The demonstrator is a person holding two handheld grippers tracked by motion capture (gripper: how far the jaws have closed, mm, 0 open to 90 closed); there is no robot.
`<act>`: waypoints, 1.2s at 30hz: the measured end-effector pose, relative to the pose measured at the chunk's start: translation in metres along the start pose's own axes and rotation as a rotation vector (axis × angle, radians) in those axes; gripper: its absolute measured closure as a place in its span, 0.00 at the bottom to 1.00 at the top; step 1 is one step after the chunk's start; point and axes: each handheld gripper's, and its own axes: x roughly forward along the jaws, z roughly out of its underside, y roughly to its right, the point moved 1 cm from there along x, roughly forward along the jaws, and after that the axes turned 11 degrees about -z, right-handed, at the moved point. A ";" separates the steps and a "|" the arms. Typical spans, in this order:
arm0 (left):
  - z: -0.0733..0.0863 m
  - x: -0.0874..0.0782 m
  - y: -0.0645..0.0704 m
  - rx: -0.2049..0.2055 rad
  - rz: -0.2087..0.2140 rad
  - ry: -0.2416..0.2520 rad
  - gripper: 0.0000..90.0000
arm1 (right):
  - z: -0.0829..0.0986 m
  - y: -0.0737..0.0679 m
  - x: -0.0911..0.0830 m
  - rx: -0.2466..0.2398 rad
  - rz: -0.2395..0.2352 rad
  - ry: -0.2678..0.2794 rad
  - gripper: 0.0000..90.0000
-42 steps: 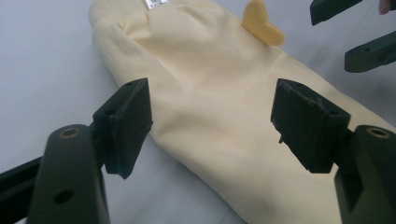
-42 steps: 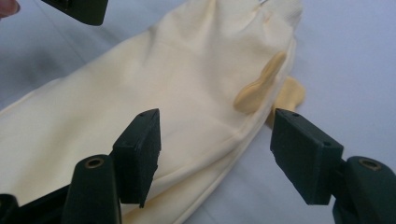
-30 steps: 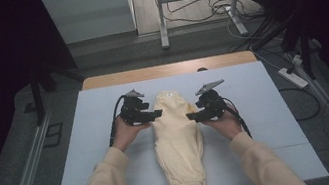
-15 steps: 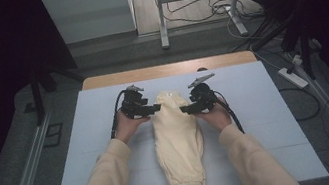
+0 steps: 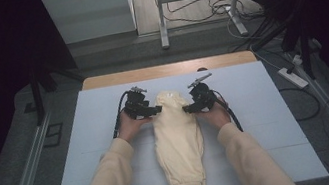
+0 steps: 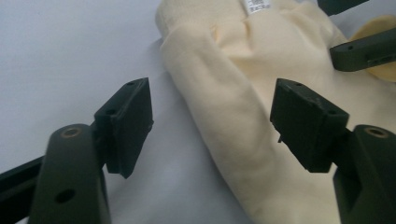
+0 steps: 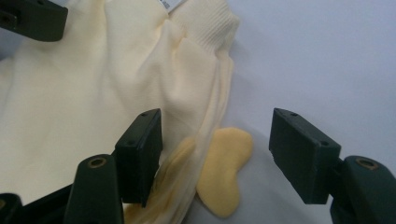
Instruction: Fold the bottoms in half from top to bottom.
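I count one garment, two tongs and two hands in the high view. The garment is a cream sweatshirt (image 5: 179, 143), folded into one narrow strip on the pale blue surface (image 5: 90, 176). Its long axis runs from the near edge of the surface toward the far edge. The ribbed hem lies at the near end and the collar points to the far end, roughly on the centre line of the surface.

I see the left tongs (image 5: 155, 109) just beside the left edge of the garment near the collar, held by the left hand (image 5: 130, 125). The right tongs (image 5: 188, 109) sit at the right edge at about the same height, held by the right hand (image 5: 216, 112). Both forearms wear cream sleeves.

In the left gripper view the left tongs (image 6: 212, 126) are spread wide, with the folded edge of the sweatshirt (image 6: 243, 116) lying between the two pads; I cannot tell whether either pad touches the cloth. One white label (image 6: 258, 4) shows at the collar.

In the right gripper view the right tongs (image 7: 217, 156) are also spread wide and pinch nothing. The one pad rests over the edge of the sweatshirt (image 7: 93, 79); the other stands over bare surface. Between them one deeper yellow flap of cloth (image 7: 224, 172) pokes out from under the folded edge. The ribbed collar (image 7: 205, 23) lies beyond.
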 end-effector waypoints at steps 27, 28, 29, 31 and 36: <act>0.009 0.013 0.007 -0.008 0.120 -0.081 0.91 | 0.002 -0.005 0.009 -0.030 -0.119 -0.042 0.84; 0.009 0.012 0.007 -0.004 0.120 -0.080 0.92 | 0.001 -0.006 0.009 -0.038 -0.114 -0.041 0.84; 0.008 0.011 0.008 -0.001 0.122 -0.079 0.92 | 0.001 -0.007 0.007 -0.043 -0.111 -0.044 0.85; 0.007 0.007 0.008 0.003 0.127 -0.070 0.92 | 0.000 -0.007 0.004 -0.043 -0.115 -0.031 0.85; -0.002 -0.008 0.008 0.026 0.128 -0.026 0.92 | -0.004 -0.010 -0.006 -0.071 -0.100 -0.006 0.85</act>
